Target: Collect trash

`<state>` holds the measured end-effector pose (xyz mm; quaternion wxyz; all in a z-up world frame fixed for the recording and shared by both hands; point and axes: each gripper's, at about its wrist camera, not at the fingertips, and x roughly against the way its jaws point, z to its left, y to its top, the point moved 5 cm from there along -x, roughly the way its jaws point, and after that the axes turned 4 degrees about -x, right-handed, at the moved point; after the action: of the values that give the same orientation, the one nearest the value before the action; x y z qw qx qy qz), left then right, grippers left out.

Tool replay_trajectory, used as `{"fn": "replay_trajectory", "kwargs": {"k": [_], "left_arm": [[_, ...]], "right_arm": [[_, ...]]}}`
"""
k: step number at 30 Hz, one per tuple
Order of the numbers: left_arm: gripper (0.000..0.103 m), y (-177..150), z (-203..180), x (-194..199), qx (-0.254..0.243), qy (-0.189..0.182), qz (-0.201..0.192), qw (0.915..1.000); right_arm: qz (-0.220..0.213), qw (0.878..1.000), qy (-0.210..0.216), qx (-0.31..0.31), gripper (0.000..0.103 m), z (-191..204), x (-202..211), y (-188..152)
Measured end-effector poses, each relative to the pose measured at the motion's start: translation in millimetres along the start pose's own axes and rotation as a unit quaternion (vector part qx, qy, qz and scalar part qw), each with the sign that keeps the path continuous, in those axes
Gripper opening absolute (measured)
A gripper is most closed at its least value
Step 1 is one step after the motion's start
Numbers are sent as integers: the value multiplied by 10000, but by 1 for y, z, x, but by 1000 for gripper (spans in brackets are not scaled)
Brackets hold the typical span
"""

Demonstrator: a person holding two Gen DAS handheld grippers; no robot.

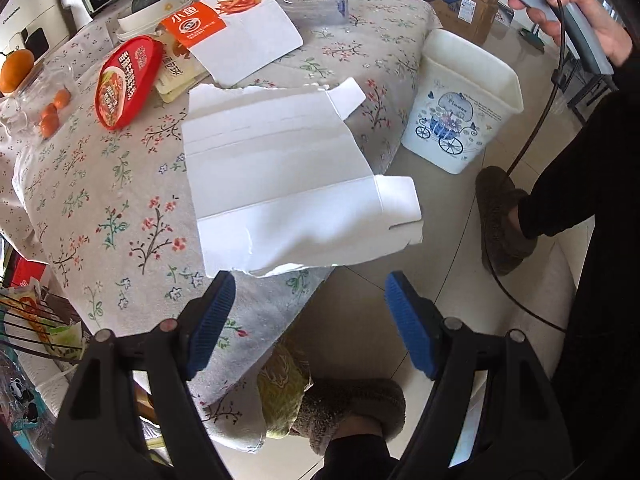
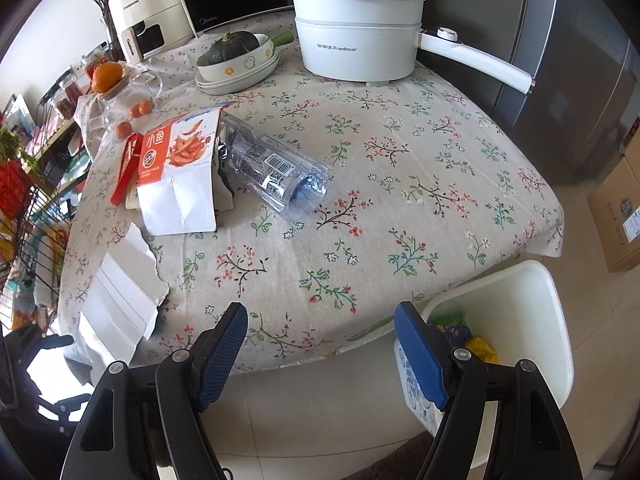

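A torn white cardboard sheet (image 1: 288, 176) lies at the table's near edge, just ahead of my open, empty left gripper (image 1: 310, 284); it also shows in the right wrist view (image 2: 120, 300). An orange-printed carton piece (image 2: 180, 176) (image 1: 236, 32), a red oval lid (image 1: 124, 80) and a clear plastic bottle (image 2: 276, 176) (image 1: 316, 4) lie further back. My right gripper (image 2: 320, 316) is open and empty over the table edge, beside the white bin (image 2: 532, 320) (image 1: 464, 100), which holds some wrappers.
A white electric pot (image 2: 360, 36), a squash in a bowl (image 2: 236, 52), an orange (image 2: 106, 76) and a glass jar (image 2: 132, 100) stand at the back of the floral tablecloth (image 2: 400, 200). A wire rack (image 2: 28, 220) stands left. Slippered feet (image 1: 504, 220) are on the floor.
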<state>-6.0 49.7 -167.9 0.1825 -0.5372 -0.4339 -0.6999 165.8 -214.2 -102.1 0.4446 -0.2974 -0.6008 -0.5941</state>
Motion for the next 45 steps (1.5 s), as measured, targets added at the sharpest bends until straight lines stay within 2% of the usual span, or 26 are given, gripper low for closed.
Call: {"fn": "replay_trajectory", "kwargs": {"k": [4, 7, 10, 13, 15, 16, 17, 19, 22, 25, 27, 31, 33, 37, 41, 45], "left_arm": [[78, 4, -7, -14, -498, 361, 70, 9981], [76, 13, -16, -25, -983, 735, 72, 9924], [67, 24, -24, -32, -1390, 1119, 27, 9839], [53, 31, -27, -37, -1619, 1337, -9, 9777], [33, 35, -28, -35, -1693, 1381, -92, 9758], [29, 38, -27, -32, -1657, 1352, -170, 9767], [23, 40, -25, -27, -1560, 1302, -260, 9788], [21, 47, -17, -13, -1219, 1203, -506, 9839], [18, 59, 3, 9, -452, 1022, -904, 9896], [15, 68, 27, 32, 450, 746, -1324, 9874], [13, 72, 43, 47, 1033, 573, -1590, 9802], [10, 76, 72, 72, 2034, 308, -2068, 9565], [9, 77, 84, 81, 2361, 322, -2220, 9455], [8, 78, 98, 95, 2755, 260, -2473, 9286], [8, 83, 104, 105, 2855, 235, -2679, 9199], [8, 85, 112, 106, 2930, 180, -2742, 9158]], "right_arm": [[62, 9999, 49, -117, 77, 0, -3, -2], [73, 9999, 5, -104, 77, 2, -5, -4], [78, 9999, -2, -120, 77, 3, -6, -6], [78, 9999, -23, -130, 77, 2, -6, -7], [83, 9999, -34, -148, 77, 1, -6, -7], [85, 9998, -33, -162, 77, 0, -6, -7], [81, 9998, -31, -177, 77, 0, -6, -6], [65, 9998, -26, -205, 77, -1, -5, -5], [21, 9997, 0, -233, 77, 1, -4, -2], [-39, 9997, 52, -227, 77, 7, -3, 2], [-59, 9997, 132, -174, 77, 15, -5, 8], [-76, 9992, 386, -63, 77, 40, -14, 22], [-109, 9982, 585, -49, 77, 55, -21, 32], [-54, 9953, 966, -46, 77, 85, -44, 52], [89, 9928, 1189, -118, 77, 103, -75, 67], [225, 9906, 1307, -331, 74, 105, -102, 78]]}}
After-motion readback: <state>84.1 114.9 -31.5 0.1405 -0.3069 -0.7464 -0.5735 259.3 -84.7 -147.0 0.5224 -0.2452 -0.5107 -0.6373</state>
